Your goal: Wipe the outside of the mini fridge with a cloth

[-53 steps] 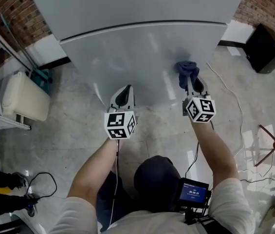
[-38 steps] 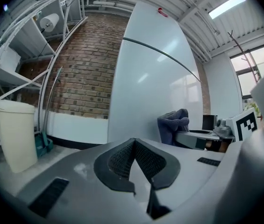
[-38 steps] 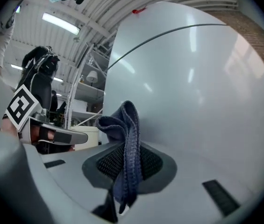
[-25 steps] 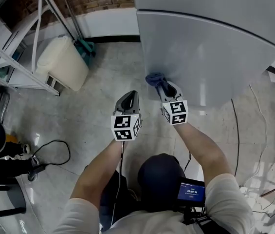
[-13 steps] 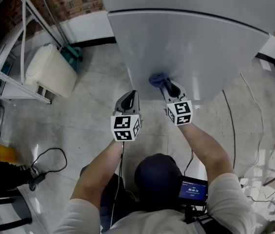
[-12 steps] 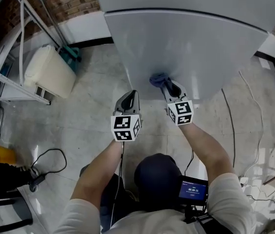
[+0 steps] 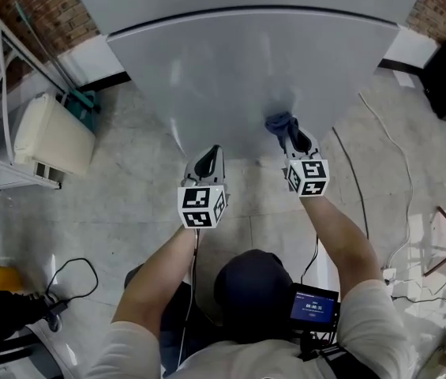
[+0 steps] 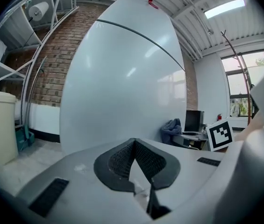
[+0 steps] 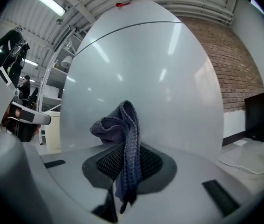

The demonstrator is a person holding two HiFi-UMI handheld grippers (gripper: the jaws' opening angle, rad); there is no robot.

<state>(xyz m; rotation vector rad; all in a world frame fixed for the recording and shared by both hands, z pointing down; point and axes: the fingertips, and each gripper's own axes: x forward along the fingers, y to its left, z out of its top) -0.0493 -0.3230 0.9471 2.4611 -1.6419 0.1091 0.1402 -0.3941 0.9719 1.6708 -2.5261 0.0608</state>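
wipe on fridge front, mid frame
right gripper clamped on cloth, fridge face just ahead; left gripper jaws together, empty, lower left.

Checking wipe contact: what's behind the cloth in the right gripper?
The fridge's grey door lies behind the cloth; the spot under it is covered, so touching cannot be confirmed.

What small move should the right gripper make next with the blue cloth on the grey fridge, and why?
Probably slide the right gripper sideways across the pale grey fridge door, pressing the blue knitted cloth on it. The jaws are shut on the cloth, which seems to touch the door's lower part; wide bare panel lies beside it.
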